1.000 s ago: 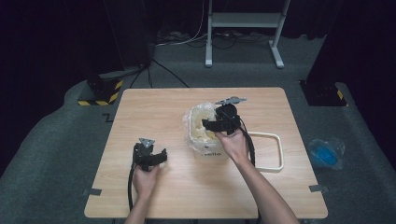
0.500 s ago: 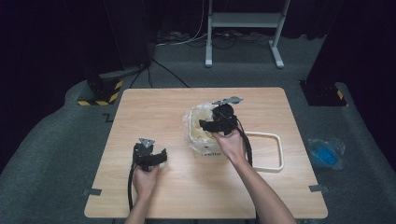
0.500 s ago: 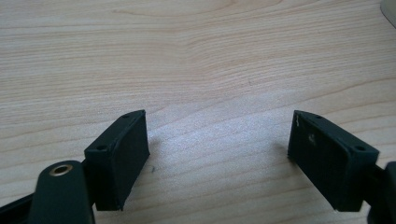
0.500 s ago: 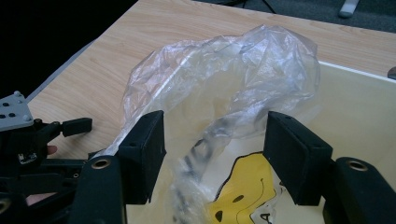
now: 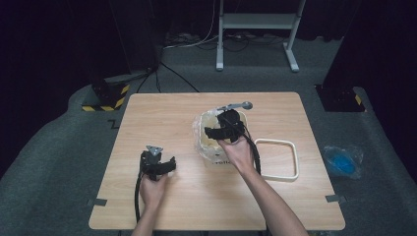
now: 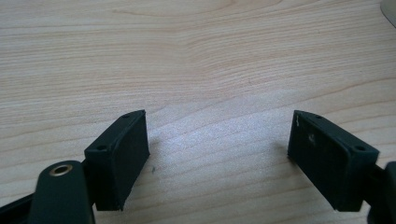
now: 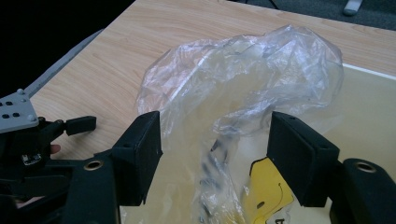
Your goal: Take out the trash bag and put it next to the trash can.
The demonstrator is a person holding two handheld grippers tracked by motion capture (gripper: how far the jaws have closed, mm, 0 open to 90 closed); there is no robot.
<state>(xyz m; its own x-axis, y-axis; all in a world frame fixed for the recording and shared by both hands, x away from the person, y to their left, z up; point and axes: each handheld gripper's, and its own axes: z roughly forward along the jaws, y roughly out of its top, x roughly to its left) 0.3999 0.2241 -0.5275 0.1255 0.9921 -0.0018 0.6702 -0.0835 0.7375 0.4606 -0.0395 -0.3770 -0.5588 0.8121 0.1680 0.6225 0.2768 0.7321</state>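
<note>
1. High view: the left tongs (image 5: 158, 163) rest low over bare desk (image 5: 162, 113), held in the person's left hand (image 5: 152, 189), with the grey three-cornered plate on top and the cable trailing back along the forearm. Well off to their right, the right tongs (image 5: 223, 127) sit over a crumpled clear plastic bag (image 5: 202, 129) that covers a pale, cream-coloured container (image 5: 204, 145). The right hand (image 5: 238, 153) grips them from the near side. A white rectangular frame (image 5: 278, 160) lies flat on the desk just to the right of that hand, apart from the container. A metal handle with a rounded end (image 5: 236, 105) sticks out just beyond the right tongs.

2. Left gripper view: the left tongs (image 6: 217, 154) stand wide apart with nothing but wood grain between them; both pads (image 6: 133, 151) are clear of any object.

3. Right gripper view: the right tongs (image 7: 215, 158) are spread, and their jaws have just been opening further. The clear plastic bag (image 7: 243, 79) rises between and beyond them; its film runs through the gap, and the pads (image 7: 149, 149) do not press on it. Under the film lies the cream container (image 7: 369, 107), with a yellow label (image 7: 268, 191) low between the jaws. The left tongs (image 7: 51, 133) show to the left of the right tongs, over the desk (image 7: 107, 70).
</note>
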